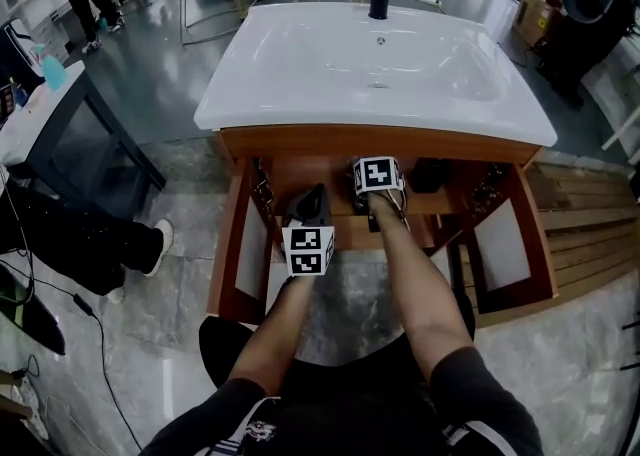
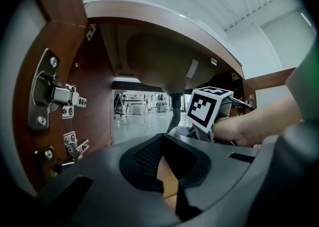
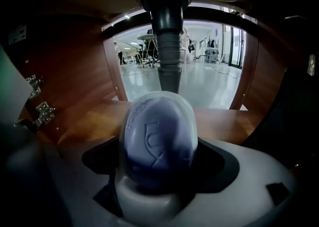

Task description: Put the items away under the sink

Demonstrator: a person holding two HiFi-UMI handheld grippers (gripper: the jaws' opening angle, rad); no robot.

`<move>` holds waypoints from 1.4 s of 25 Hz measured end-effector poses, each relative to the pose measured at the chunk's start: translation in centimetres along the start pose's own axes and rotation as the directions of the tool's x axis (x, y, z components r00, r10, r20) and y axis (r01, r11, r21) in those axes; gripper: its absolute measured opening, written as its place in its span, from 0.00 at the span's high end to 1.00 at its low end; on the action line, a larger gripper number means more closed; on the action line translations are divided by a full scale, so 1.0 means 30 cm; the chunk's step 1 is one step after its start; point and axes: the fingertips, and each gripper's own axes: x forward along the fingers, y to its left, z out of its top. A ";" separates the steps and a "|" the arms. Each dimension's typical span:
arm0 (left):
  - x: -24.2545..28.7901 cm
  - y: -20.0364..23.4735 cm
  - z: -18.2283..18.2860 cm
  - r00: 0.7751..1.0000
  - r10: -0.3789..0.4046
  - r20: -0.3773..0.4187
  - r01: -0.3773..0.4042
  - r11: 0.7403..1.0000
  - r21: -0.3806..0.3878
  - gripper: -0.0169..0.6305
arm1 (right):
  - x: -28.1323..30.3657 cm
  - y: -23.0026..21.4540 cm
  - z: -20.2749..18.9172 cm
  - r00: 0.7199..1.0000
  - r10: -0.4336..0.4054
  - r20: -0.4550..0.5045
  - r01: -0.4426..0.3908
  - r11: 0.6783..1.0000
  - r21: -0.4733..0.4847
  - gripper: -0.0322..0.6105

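**Soap held in the right tool, drain pipe dead ahead**

The soap (image 3: pixel 157 146), a purple bar, is gripped between the jaws of the right tool (image 3: pixel 158 134). It is carried inside the open cabinet (image 1: pixel 240 234) under the sink (image 1: pixel 300 74), above the wooden tabletop (image 3: pixel 84 119) and not yet set down. Its long axis runs along the jaws, away from the tool and toward the back of the cabinet.

The drain pipe (image 3: pixel 168 37) is seen straight beyond the soap on that same line, so a forward push is judged to be blocked. Bare board is shown to either side of the pipe. A downward move, or one slightly off to a side, is therefore judged to be called for.

The left tool (image 2: pixel 167 171) is held with its jaws together and nothing between them. It is placed to the left of the right tool and nearer the person, at the cabinet's mouth. The placing is thus judged to fall to the right tool.
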 end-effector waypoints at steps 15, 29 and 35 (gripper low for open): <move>-0.005 0.001 -0.029 1.000 0.005 -0.013 -0.005 1.000 -0.014 0.96 | 0.003 0.003 0.008 0.999 0.012 0.036 -0.013 0.999 0.033 0.22; -0.030 -0.017 0.037 0.999 -0.005 0.032 0.007 0.999 -0.036 0.96 | -0.322 0.071 0.115 0.911 0.049 0.410 0.009 0.990 -0.140 0.22; -0.069 -0.027 0.106 0.996 -0.008 0.086 0.009 1.000 -0.002 0.96 | -0.513 0.158 0.074 0.835 0.132 0.534 -0.011 0.975 -0.224 0.22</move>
